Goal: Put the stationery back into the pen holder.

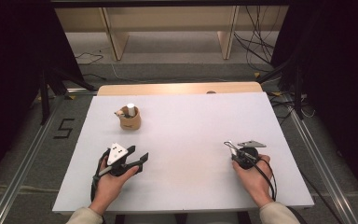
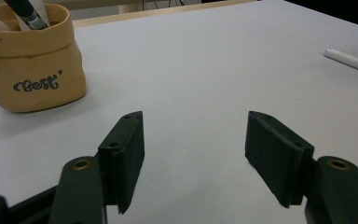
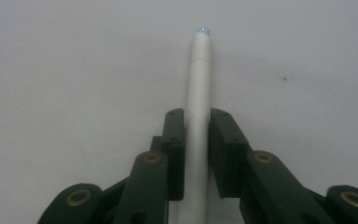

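Observation:
A white marker [image 3: 200, 70] lies along the white table top [image 1: 191, 116], its bluish end pointing away from me. My right gripper [image 3: 196, 140] is shut on its barrel, low over the table at the right [image 1: 233, 150]. The marker's far end pokes out toward the left [image 1: 229, 145] and is seen at the edge of the left gripper view [image 2: 349, 60]. My left gripper [image 2: 193, 158] stands open with nothing between its pads, low over the near left of the table [image 1: 140, 161]. A tan fabric cup [image 1: 130, 122] marked "Best" [image 2: 32, 70] stands behind it, with a white marker [image 1: 130, 110] upright inside.
A wooden table edge [image 1: 179, 88] runs behind the white top. Beyond it stand wooden shelf legs [image 1: 227, 37] and loose cables [image 1: 256, 42] on the floor. Dark stand legs [image 1: 44, 88] flank the table at both sides.

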Demonstrator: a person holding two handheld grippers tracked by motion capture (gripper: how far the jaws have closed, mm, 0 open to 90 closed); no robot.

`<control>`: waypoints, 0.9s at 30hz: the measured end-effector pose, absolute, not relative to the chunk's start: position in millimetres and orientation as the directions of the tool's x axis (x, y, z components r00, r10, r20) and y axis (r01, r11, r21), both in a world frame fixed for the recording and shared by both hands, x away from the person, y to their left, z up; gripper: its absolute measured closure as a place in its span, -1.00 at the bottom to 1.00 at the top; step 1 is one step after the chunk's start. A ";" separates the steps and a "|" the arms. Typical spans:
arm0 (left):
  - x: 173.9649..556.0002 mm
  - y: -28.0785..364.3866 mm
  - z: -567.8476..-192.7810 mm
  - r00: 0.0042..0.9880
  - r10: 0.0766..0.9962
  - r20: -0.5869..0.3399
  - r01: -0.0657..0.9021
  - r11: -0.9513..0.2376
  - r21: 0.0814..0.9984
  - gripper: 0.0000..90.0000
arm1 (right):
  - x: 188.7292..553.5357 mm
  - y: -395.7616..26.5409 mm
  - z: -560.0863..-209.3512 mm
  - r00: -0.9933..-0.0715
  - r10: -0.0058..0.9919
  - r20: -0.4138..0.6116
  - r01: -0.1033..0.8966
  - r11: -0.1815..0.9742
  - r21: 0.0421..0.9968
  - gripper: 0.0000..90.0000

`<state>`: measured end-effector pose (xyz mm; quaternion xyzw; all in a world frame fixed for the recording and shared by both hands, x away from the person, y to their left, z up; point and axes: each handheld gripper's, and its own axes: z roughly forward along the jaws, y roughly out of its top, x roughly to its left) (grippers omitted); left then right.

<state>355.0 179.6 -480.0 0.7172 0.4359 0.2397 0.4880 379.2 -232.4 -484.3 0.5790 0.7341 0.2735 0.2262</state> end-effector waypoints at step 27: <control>355.2 178.5 -480.2 0.509 0.857 -0.077 0.393 -0.152 0.907 -0.17 | 377.4 -235.8 -480.3 -0.250 0.968 0.032 0.705 0.159 0.691 0.75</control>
